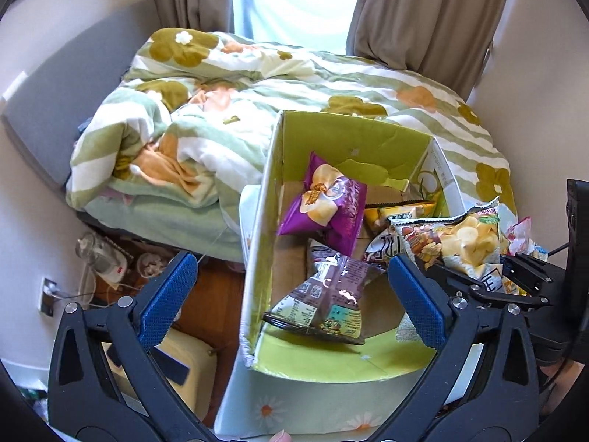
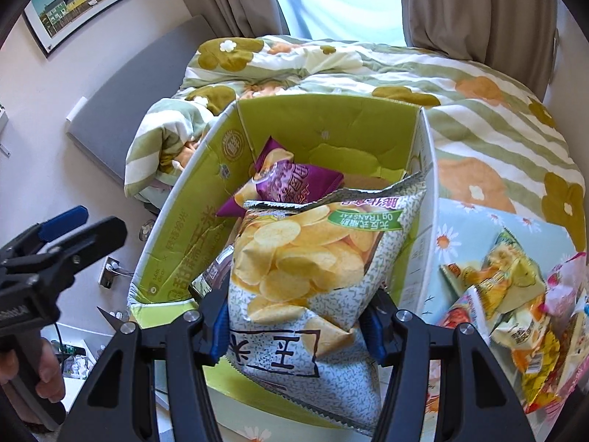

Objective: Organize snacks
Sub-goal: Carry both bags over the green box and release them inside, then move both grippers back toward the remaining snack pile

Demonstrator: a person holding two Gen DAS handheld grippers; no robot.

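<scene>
Jaws of the left gripper (image 1: pixel 292 304) gape wide, empty; right gripper (image 2: pixel 296 326) clamps chip bag (image 2: pixel 305 258).

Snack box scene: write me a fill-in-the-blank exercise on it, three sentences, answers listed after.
1. The right gripper is shut on a bag of potato ____.
2. The left gripper is ____, with nothing pressed between its pads.
3. The purple bag lies inside the ____ cardboard box.

Missing words: chips; open; green
</scene>
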